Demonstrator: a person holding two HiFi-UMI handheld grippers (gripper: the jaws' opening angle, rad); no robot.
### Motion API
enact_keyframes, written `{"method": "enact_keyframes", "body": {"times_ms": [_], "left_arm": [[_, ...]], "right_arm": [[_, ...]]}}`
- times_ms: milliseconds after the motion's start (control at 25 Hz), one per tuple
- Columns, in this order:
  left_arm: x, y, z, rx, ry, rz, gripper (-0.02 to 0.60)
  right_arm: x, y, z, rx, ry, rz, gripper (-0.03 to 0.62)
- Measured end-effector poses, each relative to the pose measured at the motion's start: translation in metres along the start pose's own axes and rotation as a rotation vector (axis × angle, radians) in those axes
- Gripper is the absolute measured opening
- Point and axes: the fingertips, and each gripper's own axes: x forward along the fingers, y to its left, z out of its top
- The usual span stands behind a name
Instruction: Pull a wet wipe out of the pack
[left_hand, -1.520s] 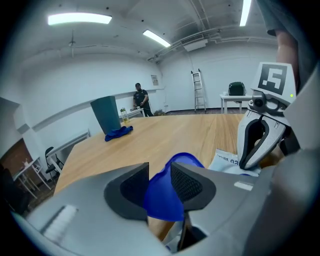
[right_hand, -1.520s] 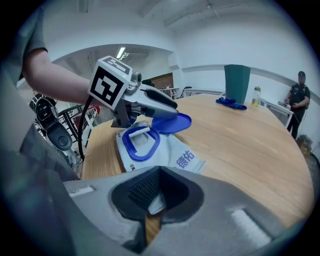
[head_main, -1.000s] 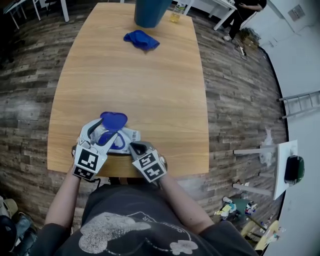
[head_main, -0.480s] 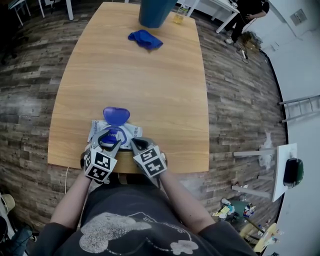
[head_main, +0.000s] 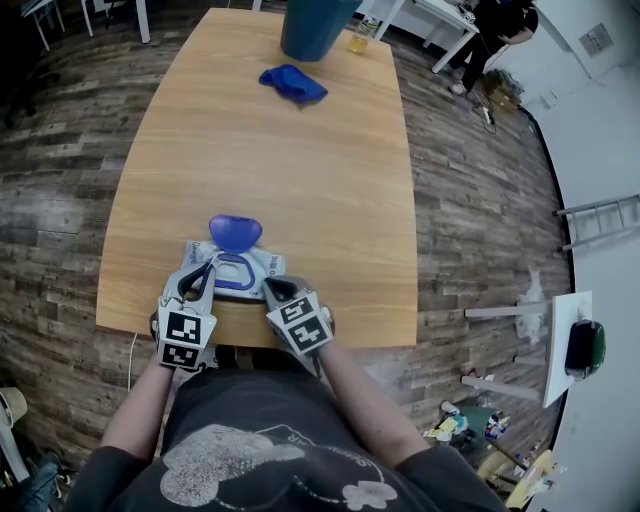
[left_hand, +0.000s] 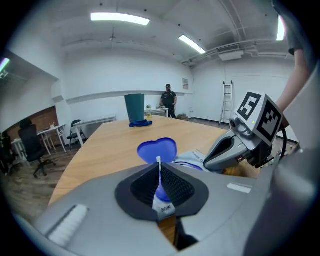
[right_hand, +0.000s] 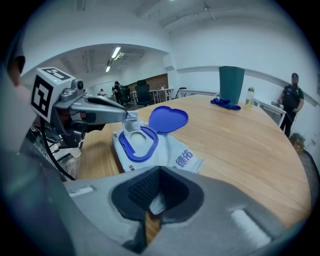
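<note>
Your wipe pack (head_main: 262, 265) lies flat at the near edge of the table (head_main: 300, 150), right in front of you. It's white w/ blue print & a blue ring round the hole on top. The blue heart-shaped lid (head_main: 235, 232) is flipped open on the far side. A thin white wipe (left_hand: 159, 162) pokes up out of the hole. Your left gripper (head_main: 205, 270) has just closed its jaws on the tip. Your right gripper (head_main: 268, 288) pinches the pack's near edge.
</note>
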Motion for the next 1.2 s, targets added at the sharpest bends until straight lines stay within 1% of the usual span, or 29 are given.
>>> {"method": "enact_keyframes", "body": {"times_ms": [80,160,320,440,560,640,720,800,920,1040,1200], "left_arm": [[-0.004,0.012,-0.010,-0.027,0.027,0.041,0.029],[-0.003,0.017,-0.022,-0.034,0.060,0.065,0.029],[0.003,0.015,-0.039,-0.032,0.100,0.082,0.026],[0.005,0.015,-0.039,-0.026,0.096,0.088,0.026],[0.005,0.014,-0.039,-0.034,0.096,0.079,0.026],[0.004,0.013,-0.039,-0.041,0.094,0.075,0.026],[0.004,0.012,-0.039,-0.049,0.089,0.075,0.026],[0.002,0.011,-0.038,-0.057,0.078,0.077,0.026],[-0.002,0.006,-0.034,-0.064,0.061,0.072,0.026],[-0.002,0.005,-0.033,-0.072,0.057,0.067,0.026],[0.000,0.009,-0.037,-0.084,0.061,0.072,0.026]], "right_arm": [[0.000,-0.001,0.000,-0.005,0.005,0.001,-0.008],[0.000,-0.002,0.000,-0.007,0.008,-0.002,-0.008],[-0.002,-0.003,-0.001,-0.022,0.022,-0.019,-0.008],[-0.003,-0.002,0.000,-0.044,0.034,-0.025,-0.009],[-0.013,0.004,0.019,-0.055,-0.008,-0.029,-0.008],[-0.016,0.012,0.035,-0.101,-0.049,-0.024,-0.008],[-0.012,0.022,0.048,-0.157,-0.057,-0.002,-0.008],[0.000,0.030,0.054,-0.199,-0.025,0.019,-0.009],[0.020,0.036,0.050,-0.234,0.058,0.045,-0.008],[0.033,0.038,0.047,-0.227,0.104,0.068,0.020],[0.035,0.041,0.050,-0.207,0.119,0.095,0.031]]}}
